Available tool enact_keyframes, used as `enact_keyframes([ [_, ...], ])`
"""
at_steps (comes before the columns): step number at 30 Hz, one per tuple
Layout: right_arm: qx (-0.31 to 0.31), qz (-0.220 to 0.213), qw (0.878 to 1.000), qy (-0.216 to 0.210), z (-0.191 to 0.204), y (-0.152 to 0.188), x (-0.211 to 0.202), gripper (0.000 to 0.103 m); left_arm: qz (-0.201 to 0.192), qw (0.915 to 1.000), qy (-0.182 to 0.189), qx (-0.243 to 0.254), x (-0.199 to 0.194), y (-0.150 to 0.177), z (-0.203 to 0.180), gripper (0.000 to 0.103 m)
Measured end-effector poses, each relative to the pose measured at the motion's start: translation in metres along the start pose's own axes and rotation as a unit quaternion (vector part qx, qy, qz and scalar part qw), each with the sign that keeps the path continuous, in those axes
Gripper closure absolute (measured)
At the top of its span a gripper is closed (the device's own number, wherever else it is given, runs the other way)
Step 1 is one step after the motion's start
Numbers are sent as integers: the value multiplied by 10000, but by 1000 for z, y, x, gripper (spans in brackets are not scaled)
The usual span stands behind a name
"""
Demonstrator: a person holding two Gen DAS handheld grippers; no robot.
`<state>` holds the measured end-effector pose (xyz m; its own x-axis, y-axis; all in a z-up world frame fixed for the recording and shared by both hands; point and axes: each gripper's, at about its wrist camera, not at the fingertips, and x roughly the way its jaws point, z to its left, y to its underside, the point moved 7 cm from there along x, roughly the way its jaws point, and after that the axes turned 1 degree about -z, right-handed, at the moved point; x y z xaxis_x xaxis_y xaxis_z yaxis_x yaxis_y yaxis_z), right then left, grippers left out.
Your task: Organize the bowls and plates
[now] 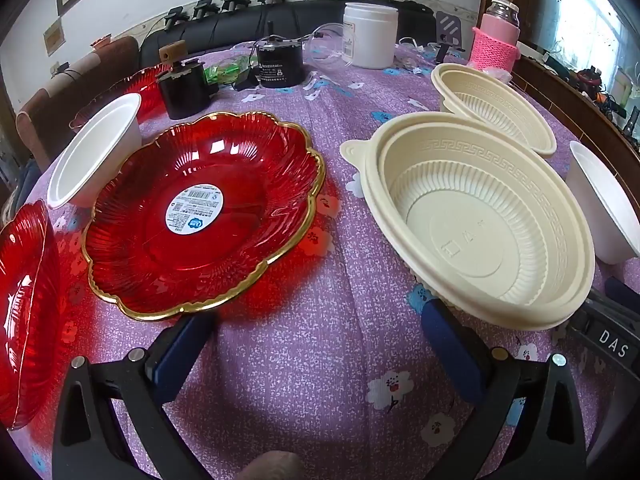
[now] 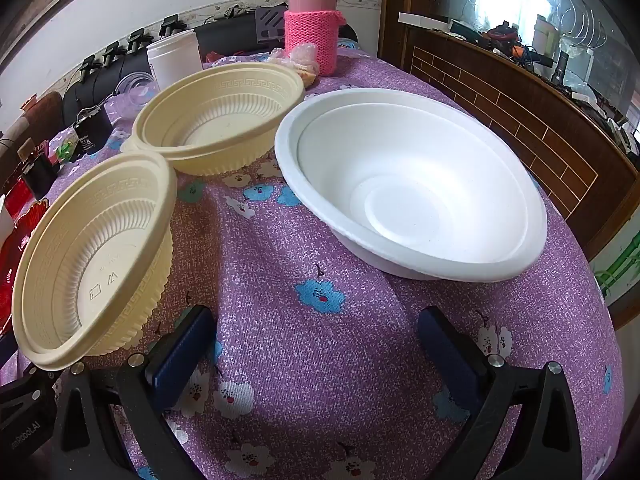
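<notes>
In the left wrist view a red gold-rimmed plate lies ahead-left, with a second red plate at the left edge and a third far back. A white bowl stands behind the near plate. Two cream bowls sit to the right. My left gripper is open over bare cloth between plate and cream bowl. In the right wrist view a white bowl lies ahead-right, and cream bowls lie to the left. My right gripper is open above the cloth, holding nothing.
A purple flowered tablecloth covers the table. At the back stand a pink flask, a white jar, black cylinders and cables. A dark wooden ledge runs along the right side.
</notes>
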<state>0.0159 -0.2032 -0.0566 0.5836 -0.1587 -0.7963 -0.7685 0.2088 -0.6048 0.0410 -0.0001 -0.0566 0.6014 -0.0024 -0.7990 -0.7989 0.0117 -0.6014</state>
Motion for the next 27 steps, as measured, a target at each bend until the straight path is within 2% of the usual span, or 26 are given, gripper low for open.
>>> enact_keyframes([
  [27, -2, 4, 10000, 1, 0, 0, 0, 1, 38, 9999, -72, -63, -1, 3, 3, 0],
])
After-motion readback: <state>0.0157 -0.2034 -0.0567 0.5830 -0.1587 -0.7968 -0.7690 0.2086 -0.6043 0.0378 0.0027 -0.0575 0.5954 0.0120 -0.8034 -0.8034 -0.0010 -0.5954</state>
